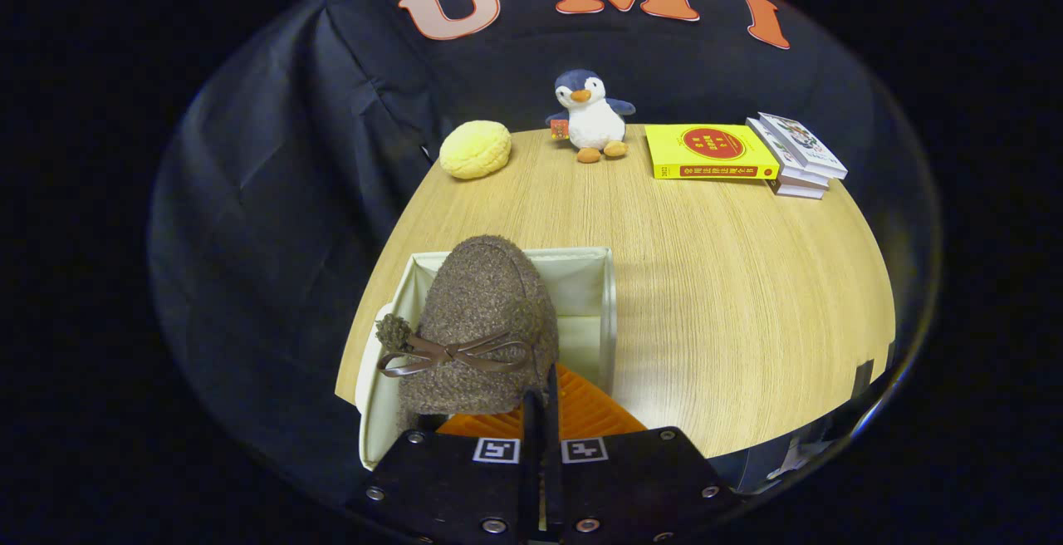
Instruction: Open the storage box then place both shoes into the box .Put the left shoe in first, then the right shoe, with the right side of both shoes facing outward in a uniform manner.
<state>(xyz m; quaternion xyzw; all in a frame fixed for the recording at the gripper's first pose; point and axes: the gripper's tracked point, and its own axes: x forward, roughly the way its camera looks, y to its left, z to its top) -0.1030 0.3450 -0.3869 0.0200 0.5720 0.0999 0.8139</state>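
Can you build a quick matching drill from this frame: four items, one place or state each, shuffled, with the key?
Items
1. shoe
2. box
3. penguin toy
4. yellow book

Places or states
A. lies flat at the far edge of the table, beside a stack of books
B. open on top, under and behind the shoe
C. stands at the far edge, between the bun and the yellow book
D. held at its rear edge by the gripper, whose jaws are nearly closed, above the open box

Pairs: 1-D, 2-B, 3-C, 4-A
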